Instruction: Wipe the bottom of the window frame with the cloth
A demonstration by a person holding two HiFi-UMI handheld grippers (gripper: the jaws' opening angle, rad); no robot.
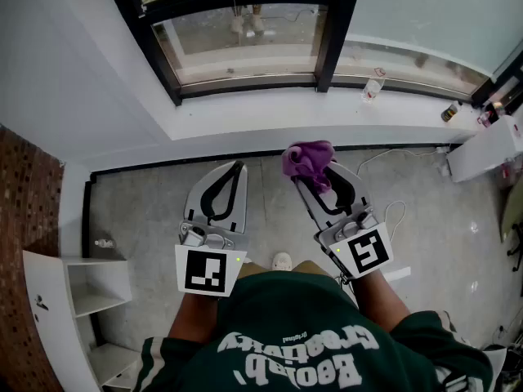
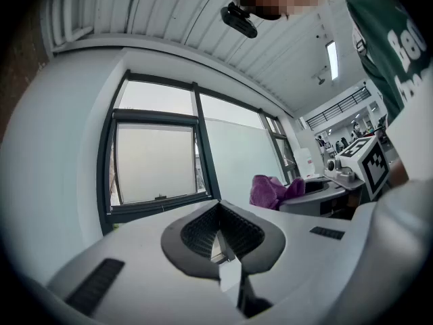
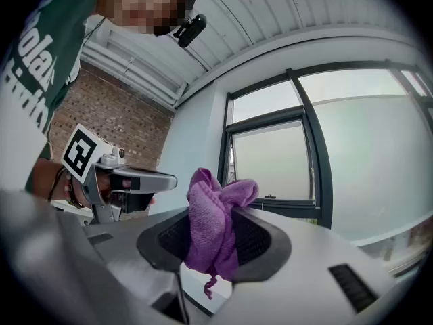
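As cloth sits clamped between right gripper fingers; left gripper closed

Cloth: soft, napped purple fabric, matt, is seen.
Left tongs: smooth matt grey plastic is shown, with black ribbed pads.
Right tongs: matt grey plastic again, fitted with black ribbed pads.
Frame: dark, smooth, slightly glossy; metal is suggested.
Glass: glossy; reflections are carried.
Sill: white, smooth, matt.
Floor: grey, mottled, smooth.
Wall: rough red-brown brick.
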